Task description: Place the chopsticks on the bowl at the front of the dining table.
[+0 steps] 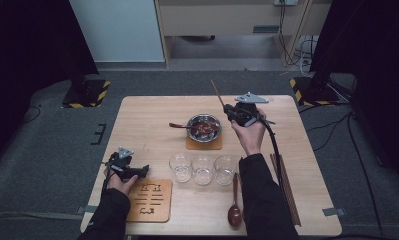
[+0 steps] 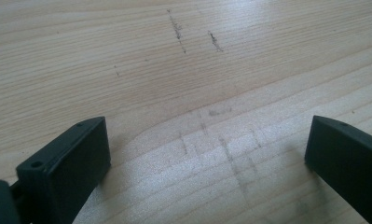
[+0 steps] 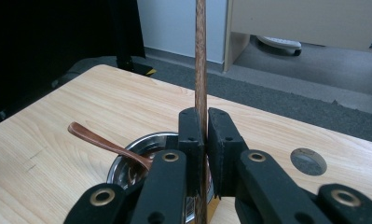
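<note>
Grey carpet around a wooden bench [image 1: 147,115]: one chopstick lifted, its partners not yet touched.

Right gripper [image 1: 233,112] is clamped on a chopstick [image 1: 217,94] raised above the metal bowl [image 1: 204,127], which already holds a spoon [image 1: 179,126]. More chopsticks [image 1: 287,187] lie at the right edge. Left gripper [image 1: 137,172], jaws apart, rests empty beside three glasses [image 1: 202,169].

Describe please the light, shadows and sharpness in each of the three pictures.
High view: the table is evenly lit, the sides of the room are black, and detail is soft. Left gripper view: sharp wood grain, with a curved shadow edge across the board. Right gripper view: the chopstick and the right hand-held gripper are sharp, the floor behind is softer.
</note>
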{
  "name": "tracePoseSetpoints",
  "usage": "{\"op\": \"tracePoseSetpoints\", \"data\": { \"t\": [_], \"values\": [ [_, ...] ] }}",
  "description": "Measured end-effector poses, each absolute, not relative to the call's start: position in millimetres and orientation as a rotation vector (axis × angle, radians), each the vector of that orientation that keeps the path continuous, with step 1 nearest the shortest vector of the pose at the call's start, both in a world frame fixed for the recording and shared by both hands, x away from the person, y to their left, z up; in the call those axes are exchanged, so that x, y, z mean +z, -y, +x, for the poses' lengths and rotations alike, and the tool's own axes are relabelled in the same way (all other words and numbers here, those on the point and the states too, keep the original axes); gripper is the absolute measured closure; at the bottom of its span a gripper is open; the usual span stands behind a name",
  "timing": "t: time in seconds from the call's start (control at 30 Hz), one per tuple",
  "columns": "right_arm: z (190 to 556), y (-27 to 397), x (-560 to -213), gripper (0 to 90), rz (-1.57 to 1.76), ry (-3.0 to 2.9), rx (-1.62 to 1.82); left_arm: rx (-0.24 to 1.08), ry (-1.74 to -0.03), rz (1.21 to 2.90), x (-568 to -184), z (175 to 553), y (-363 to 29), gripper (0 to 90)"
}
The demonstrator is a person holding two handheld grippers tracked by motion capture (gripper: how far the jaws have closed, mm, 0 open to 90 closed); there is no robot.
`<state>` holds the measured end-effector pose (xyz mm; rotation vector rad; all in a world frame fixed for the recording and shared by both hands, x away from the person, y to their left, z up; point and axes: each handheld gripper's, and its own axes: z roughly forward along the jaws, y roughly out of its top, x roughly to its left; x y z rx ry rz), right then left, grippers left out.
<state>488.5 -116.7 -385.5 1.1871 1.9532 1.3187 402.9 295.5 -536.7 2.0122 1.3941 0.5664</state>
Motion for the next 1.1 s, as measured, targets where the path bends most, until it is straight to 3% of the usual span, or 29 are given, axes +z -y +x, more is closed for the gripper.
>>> {"op": "tracePoseSetpoints", "data": {
  "t": [1.1],
  "values": [
    [517, 90, -401, 84.3, 1.213, -1.997, 1.287, 0.567, -1.395, 2.011, -537, 403, -295, 0.0]
  ]
}}
